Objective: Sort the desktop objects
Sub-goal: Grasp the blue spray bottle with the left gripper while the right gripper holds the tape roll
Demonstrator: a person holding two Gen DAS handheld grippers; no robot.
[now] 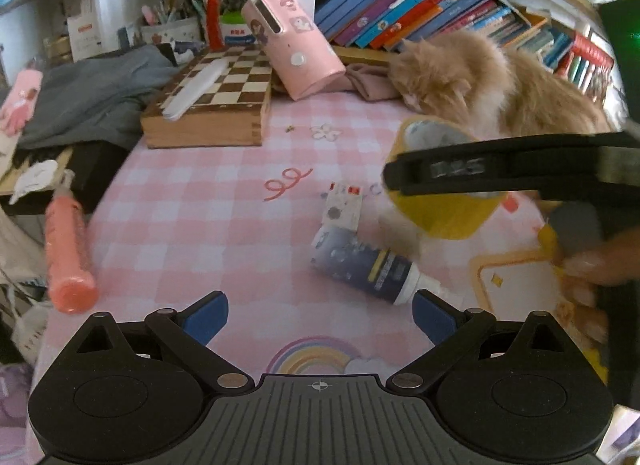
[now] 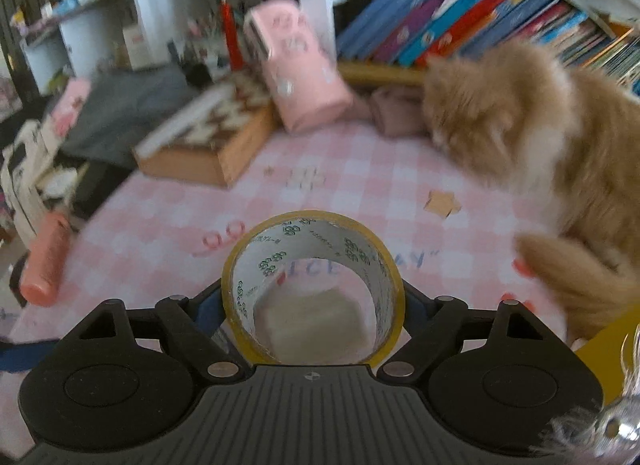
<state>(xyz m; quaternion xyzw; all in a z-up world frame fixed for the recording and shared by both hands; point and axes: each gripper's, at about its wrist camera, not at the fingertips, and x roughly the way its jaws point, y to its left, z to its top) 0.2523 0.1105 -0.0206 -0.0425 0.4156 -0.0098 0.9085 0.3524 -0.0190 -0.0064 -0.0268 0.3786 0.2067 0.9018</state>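
Yellow-edged packing tape roll (image 2: 314, 289) is sitting upright between the blue pads of our right gripper (image 2: 312, 305), whose jaws are closing on its two sides; we are holding it in the air above the pink checked desk mat (image 1: 192, 225). Our left gripper (image 1: 320, 315) is hovering low over the mat with jaws spread wide and nothing between them; a dark blue bottle (image 1: 368, 269) is lying on its side just ahead of its right pad. An orange cat (image 2: 540, 137) is crouching close beside the roll, nose down. We are judging that the cat is the main risk: a paw swipe or nudge could be knocking the thin roll out of a light side grip. The right view is blurring with motion, so fast swinging could also be loosening it.
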